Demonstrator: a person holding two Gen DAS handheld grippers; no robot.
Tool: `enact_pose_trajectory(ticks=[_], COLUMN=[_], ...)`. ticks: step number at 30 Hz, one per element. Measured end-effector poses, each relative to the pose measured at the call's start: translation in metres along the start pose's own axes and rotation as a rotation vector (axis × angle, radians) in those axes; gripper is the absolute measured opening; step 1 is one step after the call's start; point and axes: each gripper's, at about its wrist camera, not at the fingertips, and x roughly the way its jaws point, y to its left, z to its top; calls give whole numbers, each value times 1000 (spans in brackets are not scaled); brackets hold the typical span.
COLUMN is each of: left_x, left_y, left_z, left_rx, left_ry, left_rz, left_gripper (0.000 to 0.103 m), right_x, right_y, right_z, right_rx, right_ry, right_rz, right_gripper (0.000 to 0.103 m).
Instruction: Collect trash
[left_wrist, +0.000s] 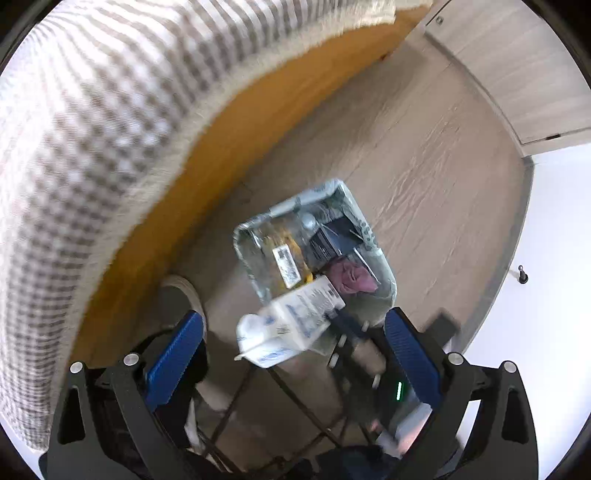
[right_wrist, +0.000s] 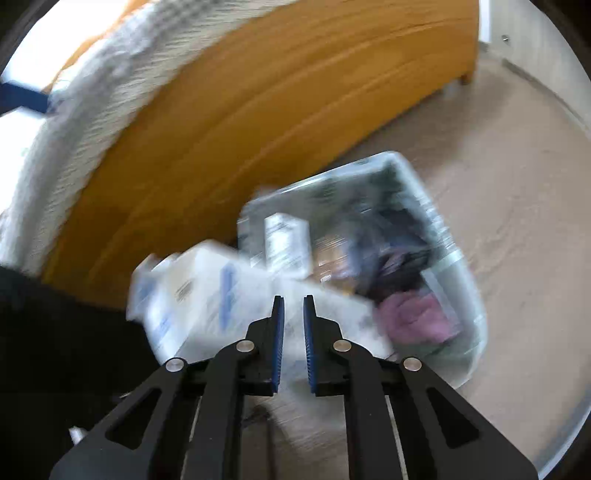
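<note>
Ribbed blue-padded left tongs (left_wrist: 293, 332) gape above boxy carton (left_wrist: 291, 325).

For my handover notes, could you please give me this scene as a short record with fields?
setting: wooden floor beside a bed frame under a checked blanket
bin: bag-lined, on the floor, already holding packaging and a pink crumpled item
milk carton: white, tilted, over one edge of the bin
left gripper: open wide, empty, looking down on the bin
right gripper: nearly closed, apparently pinching the milk carton's edge; view blurred
</note>
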Motion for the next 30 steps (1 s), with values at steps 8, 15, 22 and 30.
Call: enact_pose_trajectory(ticks=[8, 15, 22, 30], left_x=[-36, -30, 1, -69], left_y=[36, 46, 33, 64], left_z=[-39, -52, -43, -28], left_rx=[-21, -30, 17, 76], left_ry=[-51, -38, 15, -263], left_rz=[-19, -93, -151, -106], left_gripper=[96, 96, 96, 96], right_x=[-14, -46, -77, -126], right_y=[-7, -6, -6, 49], right_z=[14, 22, 37, 83], right_rx=[-19, -105, -90, -128], right_ry=[9, 120, 185, 64], right_rz=[-88, -214, -320, -355], right_gripper=[11, 59, 65, 65])
